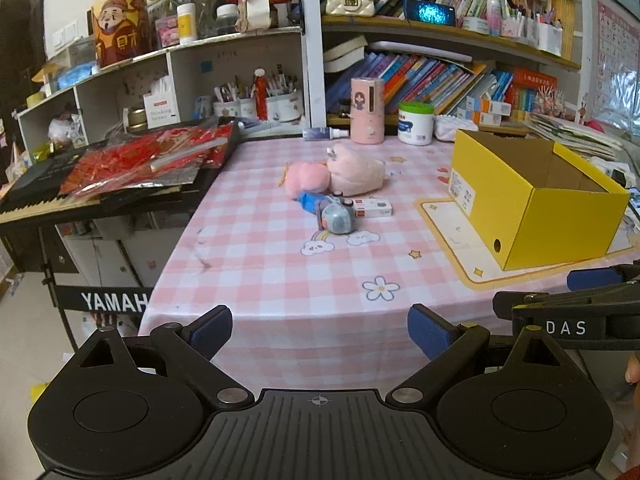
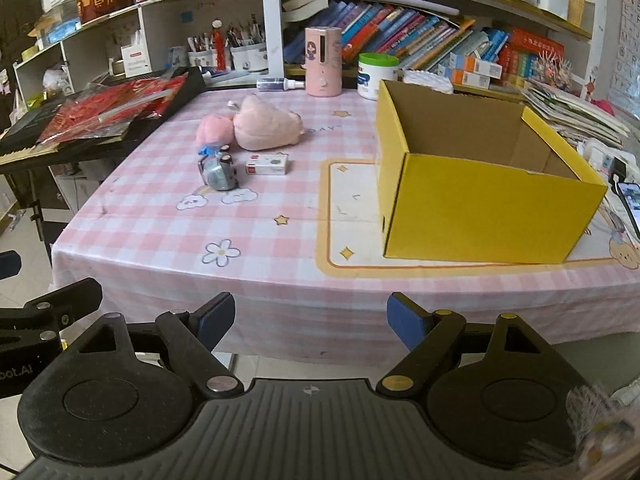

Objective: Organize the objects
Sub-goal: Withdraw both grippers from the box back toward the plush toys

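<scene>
Ahead, a pink plush toy [image 2: 266, 126], a small grey toy [image 2: 219, 174] and a little white box [image 2: 267, 164] lie clustered mid-surface, likely awaiting the empty yellow box [image 2: 476, 208] nearby. Both the left gripper [image 1: 320, 334] and right gripper [image 2: 311, 322] hover before the near edge, fingers spread, holding nothing.

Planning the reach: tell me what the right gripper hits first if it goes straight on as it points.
Probably the bare tablecloth near the table's front edge, left of the yellow box. The right gripper has open, empty jaws; depth is uncertain.
</scene>
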`<action>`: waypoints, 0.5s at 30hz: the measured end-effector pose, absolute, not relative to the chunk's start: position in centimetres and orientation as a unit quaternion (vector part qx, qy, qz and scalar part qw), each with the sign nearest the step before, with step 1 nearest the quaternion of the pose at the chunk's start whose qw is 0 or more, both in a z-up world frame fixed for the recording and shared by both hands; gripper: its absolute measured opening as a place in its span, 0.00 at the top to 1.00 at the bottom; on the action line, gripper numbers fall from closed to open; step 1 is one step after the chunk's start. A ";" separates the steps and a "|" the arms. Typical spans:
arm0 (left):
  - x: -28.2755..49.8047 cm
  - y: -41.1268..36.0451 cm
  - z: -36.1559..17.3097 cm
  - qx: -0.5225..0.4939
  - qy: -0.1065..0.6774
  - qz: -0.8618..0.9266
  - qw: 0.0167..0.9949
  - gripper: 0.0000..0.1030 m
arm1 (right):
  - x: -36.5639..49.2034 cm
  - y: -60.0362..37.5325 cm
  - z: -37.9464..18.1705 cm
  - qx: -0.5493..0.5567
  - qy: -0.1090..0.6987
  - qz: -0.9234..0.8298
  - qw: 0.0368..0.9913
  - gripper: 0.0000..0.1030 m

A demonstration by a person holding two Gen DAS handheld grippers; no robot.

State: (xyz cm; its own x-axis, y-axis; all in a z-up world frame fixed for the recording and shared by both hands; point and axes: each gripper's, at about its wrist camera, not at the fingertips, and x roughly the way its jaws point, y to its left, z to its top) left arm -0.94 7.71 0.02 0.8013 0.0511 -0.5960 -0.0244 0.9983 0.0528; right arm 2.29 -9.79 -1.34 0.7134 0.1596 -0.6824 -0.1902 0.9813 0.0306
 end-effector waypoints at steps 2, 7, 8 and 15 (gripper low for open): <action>-0.8 7.9 0.1 0.023 0.312 0.019 0.950 0.07 | 2.3 -9.7 -1.2 -0.020 0.365 0.093 0.926 0.20; -0.6 8.5 0.2 0.018 0.309 0.021 0.951 0.07 | 2.6 -9.1 -0.9 -0.023 0.362 0.093 0.927 0.20; -0.5 8.6 0.1 0.016 0.310 0.021 0.951 0.07 | 2.7 -9.0 -0.8 -0.025 0.361 0.093 0.928 0.20; 0.3 8.6 -0.4 0.011 0.319 0.015 0.948 0.07 | 3.2 -8.7 -0.8 -0.029 0.360 0.095 0.928 0.20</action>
State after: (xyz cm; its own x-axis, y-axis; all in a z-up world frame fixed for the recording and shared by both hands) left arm 0.34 8.57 -0.42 0.7961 0.0349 -0.6042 -0.0205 0.9993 0.0307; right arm 3.18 -8.73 -0.76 0.7229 0.1547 -0.6734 -0.1961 0.9805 0.0148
